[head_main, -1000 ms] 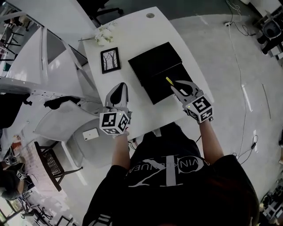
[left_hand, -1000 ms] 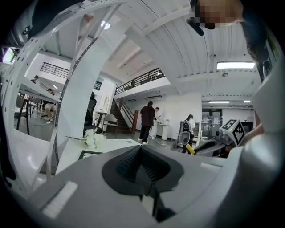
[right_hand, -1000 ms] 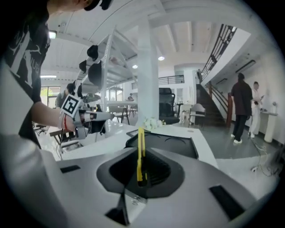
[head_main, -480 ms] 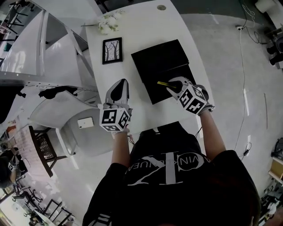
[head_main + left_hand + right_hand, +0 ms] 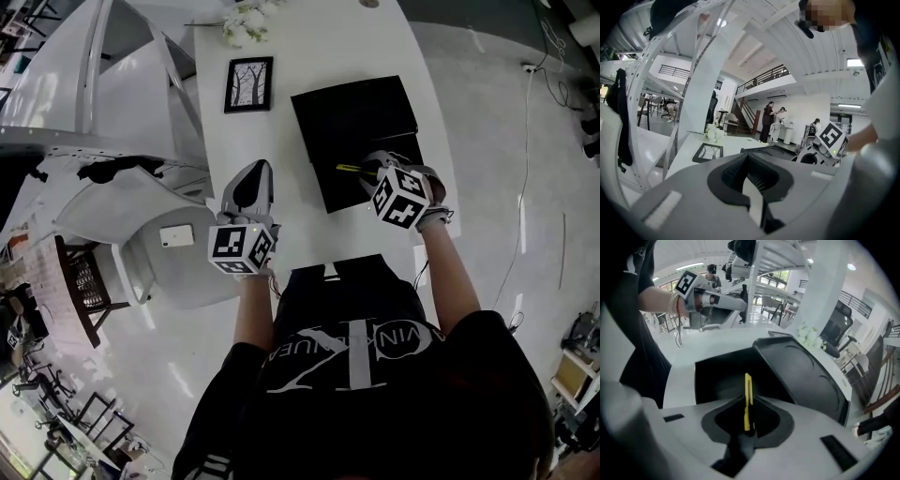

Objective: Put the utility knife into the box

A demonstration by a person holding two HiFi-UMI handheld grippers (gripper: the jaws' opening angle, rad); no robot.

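Observation:
My right gripper (image 5: 367, 172) is shut on a yellow utility knife (image 5: 348, 169), held over the open base of the black box (image 5: 330, 186). The knife's tip points left across that base. In the right gripper view the knife (image 5: 748, 397) stands on edge between the jaws of the right gripper (image 5: 749, 417), with the box base (image 5: 717, 376) below it. The lid (image 5: 806, 376) lies flat on the far side. My left gripper (image 5: 252, 180) hovers over the table's left edge, shut and holding nothing. From the left gripper (image 5: 749, 177) the box (image 5: 761, 150) shows ahead.
A framed tree picture (image 5: 249, 84) and white flowers (image 5: 247, 24) lie at the far left of the white table (image 5: 291, 225). White chairs (image 5: 112, 202) stand left of the table, and cables trail on the floor (image 5: 525, 216) to the right. People stand far off in the hall.
My right gripper has carried the knife left and nearer, from the box's right side to over its open base. The left gripper has barely moved.

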